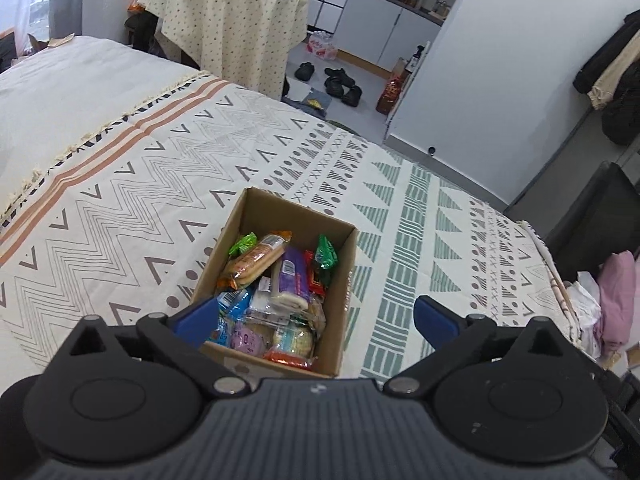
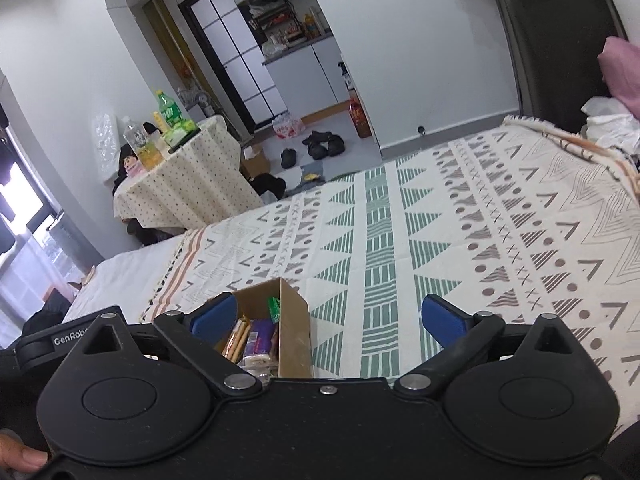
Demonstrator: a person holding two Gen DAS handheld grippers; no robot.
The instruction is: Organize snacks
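While both grippers hang above the bed, the box (image 1: 276,280) of snacks sits on the patterned cover (image 1: 400,216), already well filled. Left gripper (image 1: 316,322): jaws wide apart, nothing between them; the box lies just ahead of and below the gap, its near-left corner hidden behind the left pad (image 1: 196,318). Visible inside are a biscuit pack (image 1: 256,260), a purple pack (image 1: 294,276), green wrappers (image 1: 325,255) and several clear-wrapped cakes (image 1: 292,336), piled loosely and leaning on one another. Right gripper (image 2: 328,320): jaws likewise wide apart and empty; here the box (image 2: 294,328) stands ahead toward the left pad (image 2: 212,316), with bare cover before the right one. A thumb (image 2: 24,458) shows at the lower left edge of the right view.

No snack is seen loose on the cover in either view, so gathering appears done or nearly so. Judged step: a check over the filled box, or a start on tidying its contents. A next move, if any, would call for lowering one gripper into the box and closing gently on a single pack, since the wrappers are soft and crowded.
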